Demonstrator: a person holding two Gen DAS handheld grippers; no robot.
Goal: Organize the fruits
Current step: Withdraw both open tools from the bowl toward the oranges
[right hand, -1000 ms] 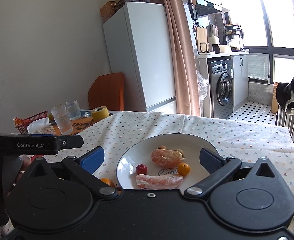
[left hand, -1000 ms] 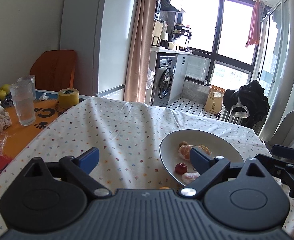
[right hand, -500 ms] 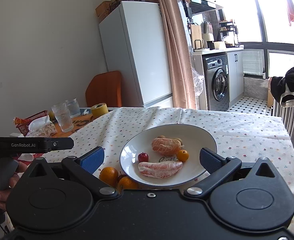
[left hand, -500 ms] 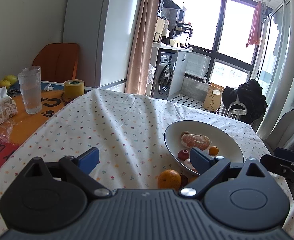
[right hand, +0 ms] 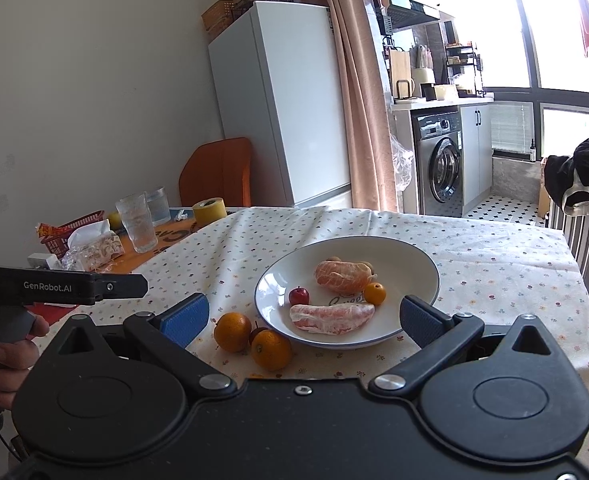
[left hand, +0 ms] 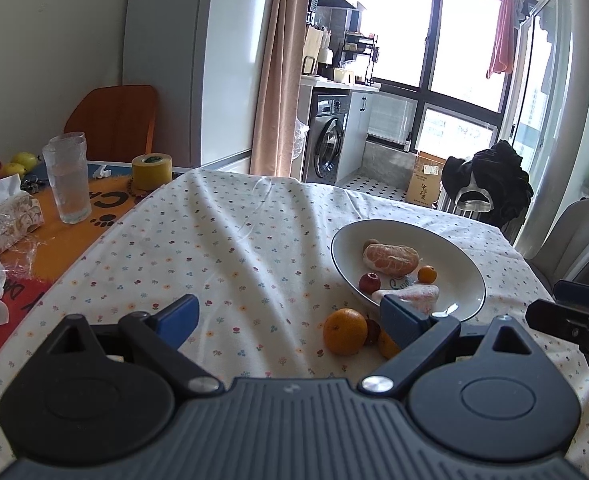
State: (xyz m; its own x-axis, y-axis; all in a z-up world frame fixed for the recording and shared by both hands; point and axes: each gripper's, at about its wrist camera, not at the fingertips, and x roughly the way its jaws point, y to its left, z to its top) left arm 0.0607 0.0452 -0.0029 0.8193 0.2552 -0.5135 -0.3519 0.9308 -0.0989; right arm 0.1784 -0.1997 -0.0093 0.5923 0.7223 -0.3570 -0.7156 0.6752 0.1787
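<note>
Right wrist view: you are holding the right gripper point(right hand: 304, 318) spread and empty. Loose oranges point(right hand: 232, 331) are lying on the tablecloth at 7 o'clock of the plate point(right hand: 422, 276), nearer its left finger; the left gripper point(left hand: 290, 318) is also spread.

My left gripper point(left hand: 290, 318) and right gripper point(right hand: 304, 316) both hang level with jaws spread wide, holding nothing. My left hand point(right hand: 2, 356) wraps its handle.
</note>
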